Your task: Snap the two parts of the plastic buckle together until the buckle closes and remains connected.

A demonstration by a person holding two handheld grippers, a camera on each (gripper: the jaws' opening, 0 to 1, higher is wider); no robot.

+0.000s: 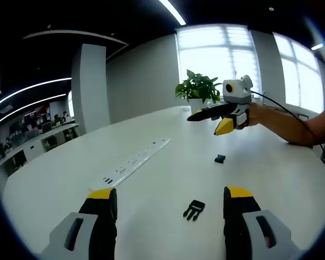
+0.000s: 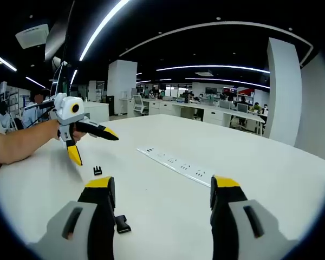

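While both sets of yellow-tipped black jaws stand wide apart w/ nothing between them, neither buckle half is held yet. In the left gripper view, the left gripper [image 1: 170,208] hangs low over the white oval table [image 1: 70,173], and the pronged black plastic buckle half [image 1: 194,209] lies flat on the tabletop between its jaws, closer to the one on the view's right. Further out sits the small black socket half [image 1: 220,158], well apart from the pronged piece. Above that, the right gripper [image 1: 206,122] is held in a person's hand [image 1: 254,114], jaws splayed, off the table.

In the right gripper view, the right gripper [image 2: 162,189] looks the opposite way: the pronged half [image 2: 122,223] shows just beside its jaw on the view's left, partly hidden by it; the socket half [image 2: 97,170] lies beyond, below the left gripper [image 2: 92,143].

Handling, as a guess: both pieces look light, stiff, smooth plastic, so prob. prone to skid on the slick table and twist in the jaws. Best hold is across the flat body at the strap-bar end, leaving prongs and socket mouth free to mate.

Beyond: a long white power strip [image 1: 132,162] runs down the table's middle; a green potted plant [image 1: 197,89] at the far edge by the windows.
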